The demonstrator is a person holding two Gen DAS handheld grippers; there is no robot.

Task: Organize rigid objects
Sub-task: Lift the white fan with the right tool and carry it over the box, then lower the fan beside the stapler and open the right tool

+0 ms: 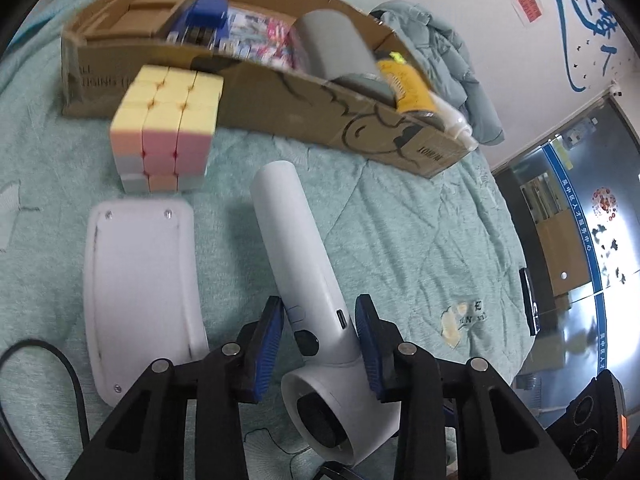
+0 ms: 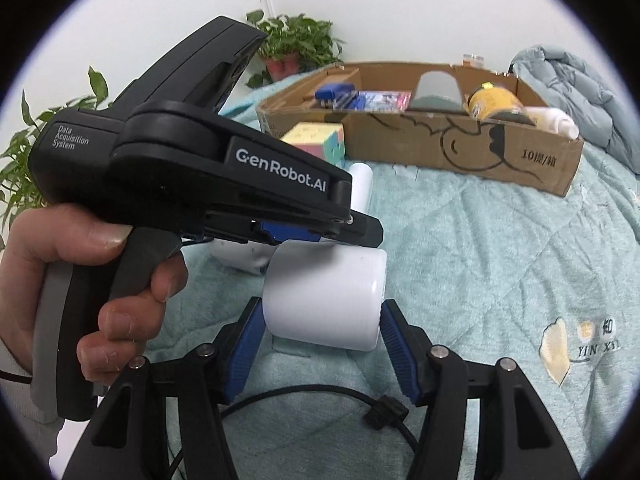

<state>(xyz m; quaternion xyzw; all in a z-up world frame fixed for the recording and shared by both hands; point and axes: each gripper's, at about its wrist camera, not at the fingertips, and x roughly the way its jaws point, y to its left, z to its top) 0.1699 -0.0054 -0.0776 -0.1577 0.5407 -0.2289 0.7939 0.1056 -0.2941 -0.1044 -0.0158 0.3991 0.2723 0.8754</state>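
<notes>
In the left wrist view, the left gripper has its blue fingers spread wide around the white plastic handheld controller, not pinching; its long handle points toward the cardboard box at the bed's far edge. In the right wrist view, the right gripper flanks a white cylindrical cup lying sideways, fingers open; bare green quilt lies rightward.

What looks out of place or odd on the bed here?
Only the unsorted items: the pastel puzzle cube, white controller and flat white plastic plate lie on the green quilt outside the cardboard box. Nothing looks spilled or damaged.
</notes>
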